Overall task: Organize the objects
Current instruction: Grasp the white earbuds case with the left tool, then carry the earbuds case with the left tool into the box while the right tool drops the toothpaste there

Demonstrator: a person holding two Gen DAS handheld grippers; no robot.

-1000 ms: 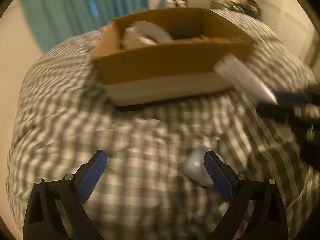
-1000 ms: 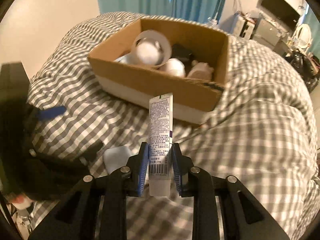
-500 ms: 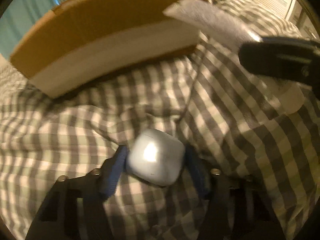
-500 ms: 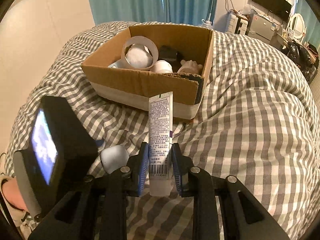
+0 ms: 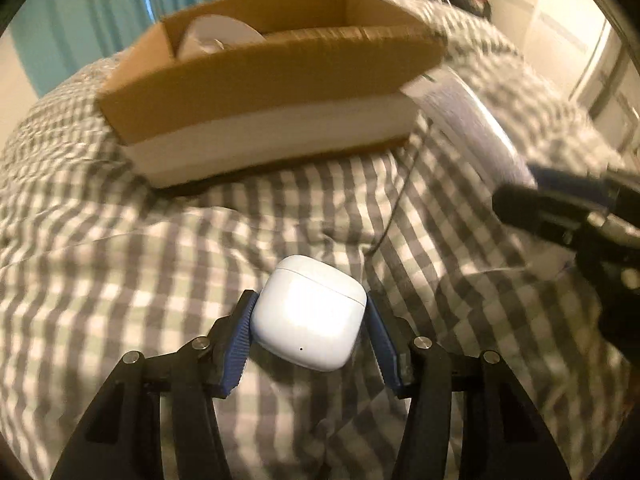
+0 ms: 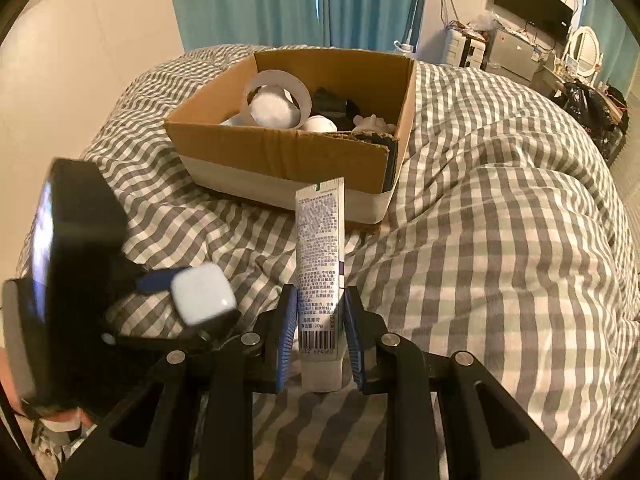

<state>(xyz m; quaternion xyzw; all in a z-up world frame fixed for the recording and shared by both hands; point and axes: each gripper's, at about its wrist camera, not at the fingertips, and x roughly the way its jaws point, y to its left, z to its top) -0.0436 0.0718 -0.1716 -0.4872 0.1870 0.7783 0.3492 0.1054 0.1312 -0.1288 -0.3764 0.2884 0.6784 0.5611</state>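
Observation:
A white earbud case (image 5: 310, 314) sits between the blue pads of my left gripper (image 5: 310, 300), whose jaws are closing on it and pressing both sides. In the right wrist view the case (image 6: 202, 298) hangs just above the checked bedcover, left of my right gripper (image 6: 320, 304). That gripper is shut on the lower end of a white printed tube (image 6: 320, 248), which stands upright. An open cardboard box (image 6: 280, 152) lies further back on the bed, holding a white tape roll (image 6: 278, 92) and several small items. From the left wrist the box (image 5: 260, 80) is straight ahead.
The grey-and-white checked bedcover (image 6: 500, 240) is rumpled, and a thin cable (image 5: 400, 200) runs across it near the box. Teal curtains (image 6: 300, 4) hang behind the bed. A wall TV (image 6: 532, 4) and a cluttered desk (image 6: 516, 56) stand at the far right.
My left gripper went from wide open beside the case to closed around it, and the case now rides above the cover. The right gripper keeps its hold on the tube.

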